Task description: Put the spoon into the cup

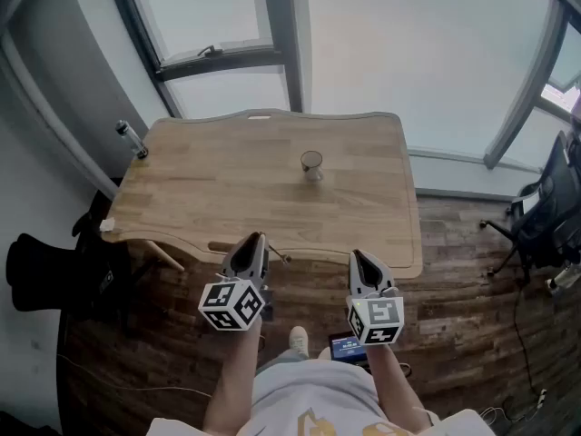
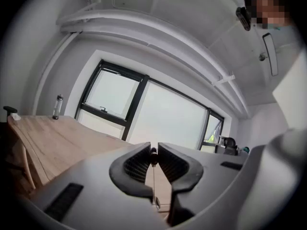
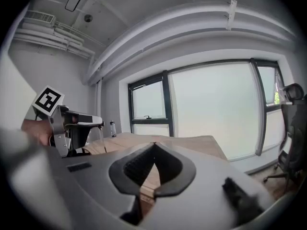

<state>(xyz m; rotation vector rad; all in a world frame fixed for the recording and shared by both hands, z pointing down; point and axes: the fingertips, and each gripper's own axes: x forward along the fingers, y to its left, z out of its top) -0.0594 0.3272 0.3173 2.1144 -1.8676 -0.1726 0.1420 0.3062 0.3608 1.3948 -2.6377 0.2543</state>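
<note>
We record a room with a large frosted window across the top of the head view and a dark plank floor below it. A light wooden table fills the middle of the frame. A black office chair stands at the right edge, off the table.

The left gripper sits at lower centre-left, at the table's near edge. Its own view shows the jaws clenched on the spoon, whose thin stem runs down between the ribbed pads with a dark tip at the top. In the head view the spoon shows as a thin sliver just right of that gripper.

The right gripper is at lower centre-right. Its jaws are pressed together with nothing between them.

The cup stands upright near the table's middle, well apart from both grippers. A small bottle stands at the table's upper-left corner.
</note>
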